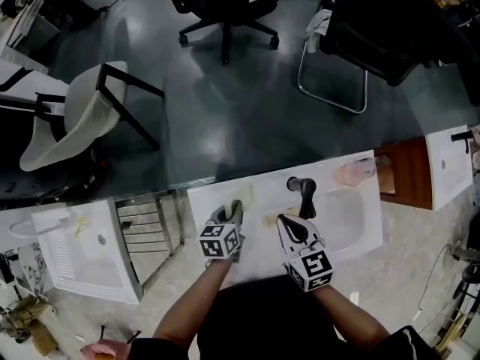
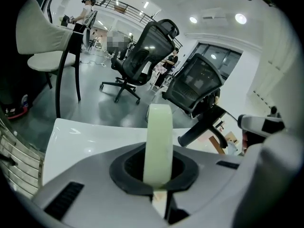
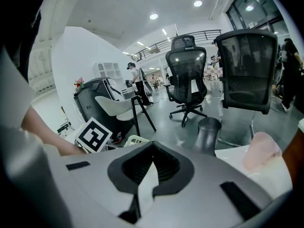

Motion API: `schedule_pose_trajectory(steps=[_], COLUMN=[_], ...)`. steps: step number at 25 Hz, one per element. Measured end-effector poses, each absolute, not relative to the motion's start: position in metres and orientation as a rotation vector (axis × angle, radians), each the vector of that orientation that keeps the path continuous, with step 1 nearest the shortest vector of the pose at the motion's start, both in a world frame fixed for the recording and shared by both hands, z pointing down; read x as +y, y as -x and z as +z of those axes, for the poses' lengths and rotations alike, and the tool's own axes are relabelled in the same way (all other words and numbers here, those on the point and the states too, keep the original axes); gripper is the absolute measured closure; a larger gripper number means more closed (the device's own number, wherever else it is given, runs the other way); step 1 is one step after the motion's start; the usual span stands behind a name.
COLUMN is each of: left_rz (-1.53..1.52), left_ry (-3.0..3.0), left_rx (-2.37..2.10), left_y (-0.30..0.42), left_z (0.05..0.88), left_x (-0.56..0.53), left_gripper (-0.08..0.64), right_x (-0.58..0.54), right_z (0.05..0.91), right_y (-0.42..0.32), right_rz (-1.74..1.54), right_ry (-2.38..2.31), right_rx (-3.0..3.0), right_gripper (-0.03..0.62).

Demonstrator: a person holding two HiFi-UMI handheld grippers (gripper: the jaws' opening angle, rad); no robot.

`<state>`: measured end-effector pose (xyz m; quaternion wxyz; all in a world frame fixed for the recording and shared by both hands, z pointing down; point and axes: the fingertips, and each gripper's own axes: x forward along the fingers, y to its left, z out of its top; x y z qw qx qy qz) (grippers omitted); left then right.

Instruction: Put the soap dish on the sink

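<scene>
The soap dish (image 1: 235, 209) is pale green and stands on edge between the pads of my left gripper (image 1: 229, 216), which is shut on it over the left part of the white sink top (image 1: 352, 231). In the left gripper view the dish (image 2: 158, 141) rises as a narrow upright band out of that gripper (image 2: 158, 177). My right gripper (image 1: 286, 222) hovers just to the right, shut with nothing in it (image 3: 151, 167). A black faucet (image 1: 304, 193) stands behind it. A pink object (image 1: 354, 172) lies at the sink's far right corner.
A second white basin (image 1: 82, 253) and a metal rack (image 1: 154, 235) stand to the left. A wooden cabinet (image 1: 409, 172) and another basin (image 1: 448, 163) are to the right. Office chairs (image 1: 225, 6) and a white chair (image 1: 75, 115) stand on the grey floor beyond.
</scene>
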<state>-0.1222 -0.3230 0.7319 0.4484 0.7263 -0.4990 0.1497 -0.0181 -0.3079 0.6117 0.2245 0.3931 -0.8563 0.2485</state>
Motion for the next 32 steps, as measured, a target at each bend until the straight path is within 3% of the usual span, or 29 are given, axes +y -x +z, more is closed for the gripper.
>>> schedule_pose_trajectory(steps=[20, 32], left_rz=[0.437, 0.480], left_ry=[-1.728, -1.689], left_rx=[-1.194, -1.209], left_y=[0.125, 0.143], left_z=[0.754, 0.754], left_x=[-0.322, -0.319], left_gripper=[0.514, 0.378], right_x=[-0.312, -0.312], right_z=[0.610, 0.601], right_y=[0.010, 0.016], right_rz=[0.685, 0.661], right_ry=[-1.124, -1.136], right_rx=[-2.367, -2.382], right_gripper=[0.594, 0.594])
